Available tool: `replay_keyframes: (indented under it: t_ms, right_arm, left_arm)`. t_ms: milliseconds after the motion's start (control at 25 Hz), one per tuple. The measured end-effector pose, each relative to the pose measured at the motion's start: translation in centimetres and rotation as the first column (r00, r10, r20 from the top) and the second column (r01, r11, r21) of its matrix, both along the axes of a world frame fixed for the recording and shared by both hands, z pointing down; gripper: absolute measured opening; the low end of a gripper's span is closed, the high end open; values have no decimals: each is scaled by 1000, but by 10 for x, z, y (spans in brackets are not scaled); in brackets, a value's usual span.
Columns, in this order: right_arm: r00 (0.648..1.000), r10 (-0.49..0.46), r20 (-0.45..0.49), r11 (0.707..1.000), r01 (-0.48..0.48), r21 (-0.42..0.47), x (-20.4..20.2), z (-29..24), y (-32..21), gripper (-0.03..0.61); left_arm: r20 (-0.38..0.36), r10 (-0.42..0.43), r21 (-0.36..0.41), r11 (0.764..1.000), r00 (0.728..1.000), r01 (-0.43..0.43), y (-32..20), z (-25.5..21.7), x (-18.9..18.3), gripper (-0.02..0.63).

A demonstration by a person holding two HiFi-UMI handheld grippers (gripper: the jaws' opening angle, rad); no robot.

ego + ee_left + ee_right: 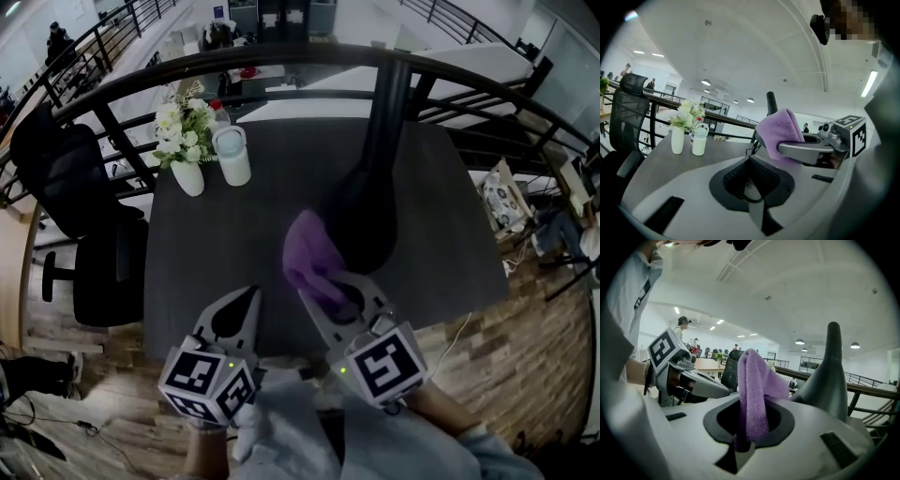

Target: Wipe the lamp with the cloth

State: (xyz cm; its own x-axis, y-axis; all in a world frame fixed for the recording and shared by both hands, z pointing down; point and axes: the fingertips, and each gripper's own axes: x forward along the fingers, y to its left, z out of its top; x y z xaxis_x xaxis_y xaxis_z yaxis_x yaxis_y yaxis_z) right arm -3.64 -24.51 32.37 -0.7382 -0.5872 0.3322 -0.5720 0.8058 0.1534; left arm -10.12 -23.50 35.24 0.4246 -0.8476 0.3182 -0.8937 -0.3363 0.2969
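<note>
My right gripper [330, 298] is clamped on the fuzzy purple cloth [312, 255], right by the dark curved lamp [367, 202] on the tbl — left gripper [246, 300] jaws together, nothing between.

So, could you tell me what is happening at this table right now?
A person holds a gripper in each hand over a dark table. The right gripper is shut on a purple cloth, held up by the base of the black lamp; whether it touches is unclear. The left gripper hangs beside it, shut and empty.
</note>
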Motion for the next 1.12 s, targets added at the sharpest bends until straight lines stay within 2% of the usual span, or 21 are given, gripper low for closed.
replay_keyframes:
  t_ms: [160, 320, 600, 760, 880, 1120]
  right_arm:
    - [1000, -6, 2, 1000, 6, 4, -7, -6, 3, 51]
    - [999, 21, -37, 999, -19, 42, -8, -12, -8, 51]
    - [981, 107, -165, 983, -79, 165, 3, -28, -41, 51]
    - [953, 166, -254, 953, -89, 289, 14, -39, -56, 51]
    - [940, 233, -248, 928, -138, 346, 26, -49, -64, 51]
    - [929, 309, -205, 903, -219, 368, 52, -62, -76, 51]
  left_arm:
    - [-2, -12, 2, 1000, 1000, 12, 3, 1, -5, 12]
    - [-5, -20, 6, 1000, 1000, 20, 7, 0, -8, 12]
    - [1, -26, 21, 999, 1000, 26, 10, -3, -11, 12]
    - [0, -22, 21, 1000, 1000, 22, 12, -3, -9, 11]
    - [0, -17, 23, 1000, 1000, 17, 14, -3, -8, 12]
    - [1, -2, 26, 1000, 1000, 2, 13, -6, -2, 12]
